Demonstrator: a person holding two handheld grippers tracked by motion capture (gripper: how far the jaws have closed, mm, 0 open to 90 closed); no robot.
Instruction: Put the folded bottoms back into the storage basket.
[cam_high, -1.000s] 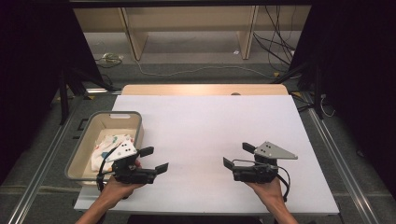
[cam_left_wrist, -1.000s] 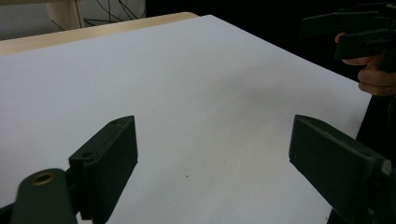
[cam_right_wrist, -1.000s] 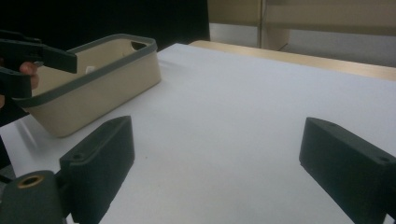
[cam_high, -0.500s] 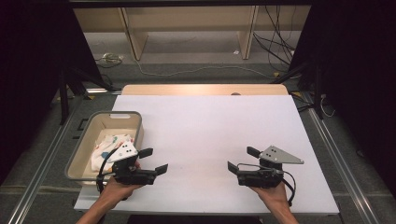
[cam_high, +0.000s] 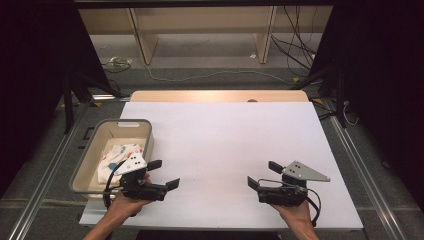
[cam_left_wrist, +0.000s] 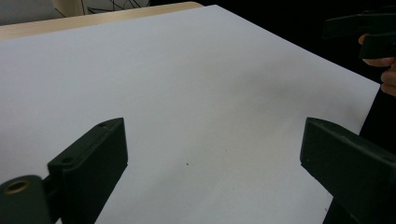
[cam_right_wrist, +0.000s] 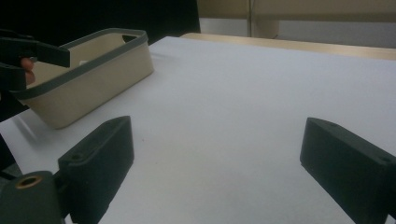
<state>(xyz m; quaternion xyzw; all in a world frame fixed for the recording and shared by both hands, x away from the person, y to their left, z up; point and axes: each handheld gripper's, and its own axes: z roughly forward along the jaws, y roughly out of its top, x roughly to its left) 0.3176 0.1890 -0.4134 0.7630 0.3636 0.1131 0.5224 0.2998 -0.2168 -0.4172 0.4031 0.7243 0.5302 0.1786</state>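
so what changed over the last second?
The right gripper drifted slightly right and toward the near edge of the table. The left gripper kept its place; its jaws have just been opening a bit further, nothing between them. Both stand open and empty. The bin and the cloth inside it are unchanged.

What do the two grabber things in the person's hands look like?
Both are black, with two chunky flat jaws each. The left gripper has a white plate with dots on top; the right gripper has a grey three-cornered plate. Thin black cables trail from both. No sleeves show.
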